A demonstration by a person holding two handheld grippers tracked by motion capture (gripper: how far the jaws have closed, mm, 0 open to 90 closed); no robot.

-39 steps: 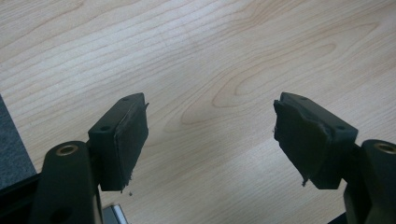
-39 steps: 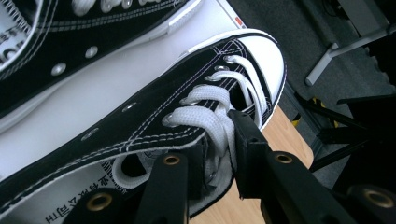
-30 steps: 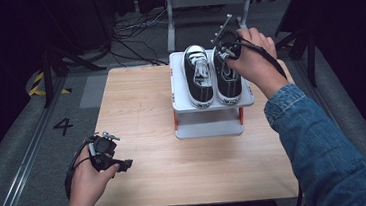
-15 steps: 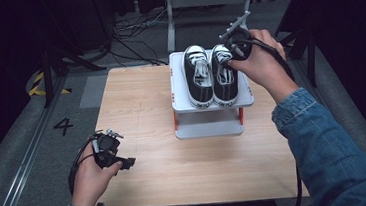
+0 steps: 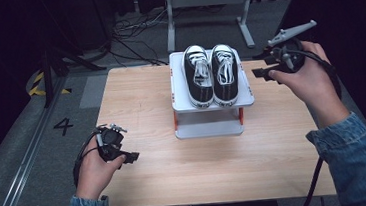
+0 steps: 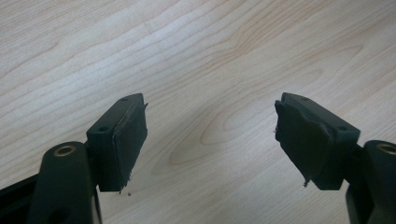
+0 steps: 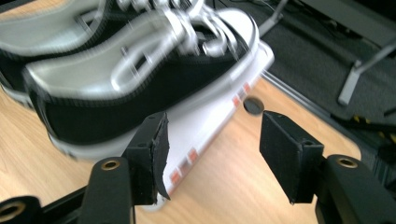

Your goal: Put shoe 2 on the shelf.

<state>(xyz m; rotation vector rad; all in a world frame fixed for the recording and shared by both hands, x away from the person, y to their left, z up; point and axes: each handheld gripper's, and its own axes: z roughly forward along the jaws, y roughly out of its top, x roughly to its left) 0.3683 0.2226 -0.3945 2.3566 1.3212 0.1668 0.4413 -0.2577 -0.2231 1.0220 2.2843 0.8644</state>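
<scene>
High view, nearest first: the left hand-held gripper (image 5: 131, 156) rests low over the bare surface (image 5: 136, 107), jaws apart, holding nothing. Farther off, the right hand-held gripper (image 5: 261, 72) has just been opening, nothing between its jaws, just right of two sneakers (image 5: 211, 75) on one white rack (image 5: 213, 125). Pulling back clear of the rack should leave the pair undisturbed.

Seen along the right gripper (image 7: 212, 154), its two black jaws stand apart, having just been opening, with nothing between them. Beyond lies a blurred black sneaker (image 7: 107, 93) with white laces on a white rack (image 7: 210, 116), over the wooden counter (image 7: 219, 186).
</scene>
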